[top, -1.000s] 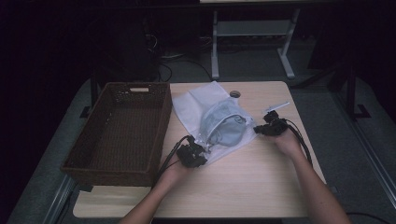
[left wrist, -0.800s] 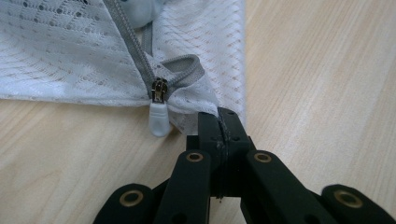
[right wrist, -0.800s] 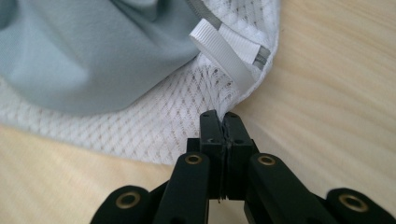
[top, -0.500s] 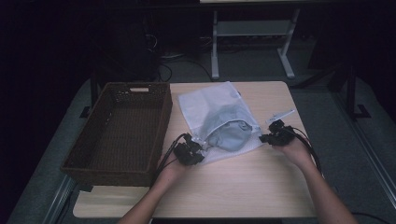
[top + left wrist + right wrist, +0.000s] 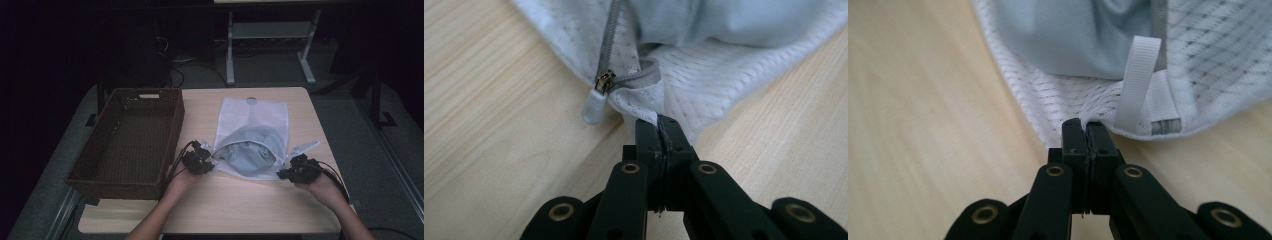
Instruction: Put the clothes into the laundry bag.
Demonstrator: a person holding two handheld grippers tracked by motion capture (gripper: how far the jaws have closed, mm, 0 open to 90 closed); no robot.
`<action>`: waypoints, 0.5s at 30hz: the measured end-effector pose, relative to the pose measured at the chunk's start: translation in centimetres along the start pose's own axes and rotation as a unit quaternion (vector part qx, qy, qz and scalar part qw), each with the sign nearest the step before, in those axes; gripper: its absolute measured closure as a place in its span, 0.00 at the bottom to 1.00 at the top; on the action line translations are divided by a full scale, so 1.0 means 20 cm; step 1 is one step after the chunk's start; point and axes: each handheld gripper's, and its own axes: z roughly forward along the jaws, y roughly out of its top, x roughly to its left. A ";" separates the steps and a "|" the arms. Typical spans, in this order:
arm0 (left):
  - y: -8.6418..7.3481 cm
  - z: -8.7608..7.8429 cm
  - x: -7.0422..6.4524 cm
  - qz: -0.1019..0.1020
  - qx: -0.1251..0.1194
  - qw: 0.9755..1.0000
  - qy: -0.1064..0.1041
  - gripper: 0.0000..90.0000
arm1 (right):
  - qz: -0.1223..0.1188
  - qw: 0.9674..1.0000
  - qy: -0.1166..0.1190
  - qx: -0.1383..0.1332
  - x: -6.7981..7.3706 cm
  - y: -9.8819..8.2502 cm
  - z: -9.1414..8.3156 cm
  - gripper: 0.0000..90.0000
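Note:
A white mesh laundry bag (image 5: 255, 117) lies flat on the wooden table (image 5: 240, 205), with a pale blue-grey garment (image 5: 250, 150) inside its near half. My left gripper (image 5: 206, 161) is shut on the bag's near left corner (image 5: 644, 102), beside the grey zipper and its white pull tab (image 5: 594, 104). My right gripper (image 5: 286, 173) is shut on the near right corner, pinching the mesh edge (image 5: 1058, 112) next to a white ribbon loop (image 5: 1138, 80). The blue-grey garment (image 5: 1073, 35) shows through the mesh above the jaws.
A dark brown wicker basket (image 5: 80, 172) stands empty on the left part of the table, close to my left hand. A white tag (image 5: 306, 146) lies by the bag's right edge. A metal stand (image 5: 270, 45) is on the floor beyond the table.
The right gripper pulled its corner of the bag toward the near edge and rightward, so the bag turned from a slant to lie straight. The left gripper stayed put.

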 end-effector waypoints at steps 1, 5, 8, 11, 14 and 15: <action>0.00 0.00 0.00 -0.001 -0.001 1.000 0.002 0.98 | -0.002 1.000 0.004 -0.001 0.02 -0.01 0.00 0.98; 0.01 -0.02 -0.01 0.000 -0.010 1.000 0.014 0.84 | -0.012 1.000 0.013 0.007 0.07 -0.04 0.01 0.98; 0.03 -0.07 -0.03 -0.001 -0.026 1.000 0.015 0.75 | -0.015 1.000 0.015 0.006 0.08 -0.04 0.02 0.98; 0.05 -0.14 -0.05 0.000 -0.043 0.999 0.018 0.68 | -0.016 1.000 0.018 0.006 0.08 -0.04 0.03 0.98; 0.08 -0.22 -0.06 0.001 -0.065 0.998 0.023 0.62 | -0.015 1.000 0.021 0.005 0.09 -0.03 0.03 0.98; 0.08 -0.24 -0.06 0.002 -0.071 0.997 0.022 0.61 | -0.017 1.000 0.022 0.004 0.09 -0.03 0.03 0.98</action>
